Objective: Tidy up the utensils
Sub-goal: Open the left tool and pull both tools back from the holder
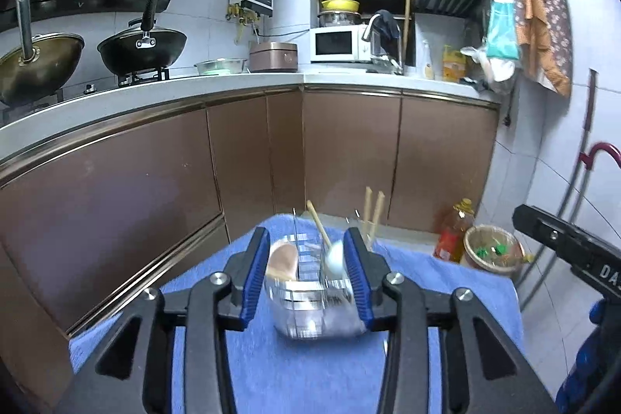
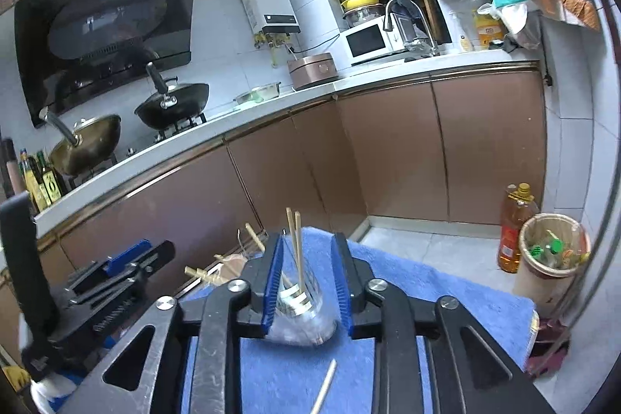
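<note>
Kitchen cabinets point(image 1: 349, 150) in brown run along the background under a white worktop point(image 1: 217, 84), meeting in a corner. Nearer, the bench carries a blue towel point(image 1: 310, 367) that covers it to the visible edges; its far edge ends just short of the cabinets, and its right edge drops to tiled floor point(image 2: 446, 251), where a bin point(image 2: 551, 255) and an oil bottle point(image 2: 514, 231) stand side by side.

A clear holder point(image 1: 310, 305) stands near the towel's far edge. It contains chopsticks point(image 2: 297, 247), upright and leaning slightly, and a white spoon point(image 1: 334, 255) with a wooden handle. The holder is blurred in the left wrist view, so its compartments cannot be told apart.

Left tongs point(image 1: 306, 282): aimed slightly downward at the holder, jaws apart, one blue pad on each side of the holder; contact cannot be confirmed. Right tongs point(image 2: 306, 282): same aim, jaws apart, flanking the holder with a gap visible at the right pad. Each tool appears at the edge of the other's view, cut off by the frame.

One loose chopstick point(image 2: 324, 390) lies on the towel close below the right tongs, its lower end cut off. Open towel remains to the right of the holder.
</note>
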Demonstrator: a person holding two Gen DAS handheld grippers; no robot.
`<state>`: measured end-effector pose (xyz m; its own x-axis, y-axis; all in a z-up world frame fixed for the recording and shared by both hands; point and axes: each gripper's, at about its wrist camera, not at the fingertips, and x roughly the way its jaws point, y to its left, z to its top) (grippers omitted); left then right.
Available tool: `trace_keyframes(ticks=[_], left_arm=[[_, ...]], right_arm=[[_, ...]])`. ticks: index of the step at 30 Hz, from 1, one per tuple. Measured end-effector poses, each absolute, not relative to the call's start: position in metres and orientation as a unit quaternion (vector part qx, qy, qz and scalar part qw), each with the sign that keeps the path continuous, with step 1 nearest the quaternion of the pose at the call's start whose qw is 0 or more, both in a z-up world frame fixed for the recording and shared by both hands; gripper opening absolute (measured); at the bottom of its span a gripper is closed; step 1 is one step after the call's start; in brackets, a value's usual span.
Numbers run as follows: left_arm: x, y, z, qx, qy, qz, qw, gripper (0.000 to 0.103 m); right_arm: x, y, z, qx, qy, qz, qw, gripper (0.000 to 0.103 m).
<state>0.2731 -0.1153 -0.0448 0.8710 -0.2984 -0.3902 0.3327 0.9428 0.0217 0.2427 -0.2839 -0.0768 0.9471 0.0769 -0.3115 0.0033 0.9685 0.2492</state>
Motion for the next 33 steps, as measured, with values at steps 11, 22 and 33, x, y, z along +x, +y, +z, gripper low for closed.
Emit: trace_keyframes(ticks=[11, 22, 33], left_arm=[[0.176, -0.108, -0.058, 0.082, 0.186, -0.143, 0.969, 0.053], [0.127, -0.106, -0.055, 0.104, 0.177, -0.139, 0.969, 0.058], [0.09, -0.1, -0.052, 0.111, 0.164, -0.132, 0.971, 0.059]], right_arm=[[0.164, -0.271, -0.098, 0.094, 0.182, -0.023, 0.979, 0.045], [0.127, -0.251, -0.099, 0.073, 0.181, -0.01, 0.981, 0.057], [0.087, -0.24, -0.086, 0.063, 0.152, -0.019, 0.986, 0.078]])
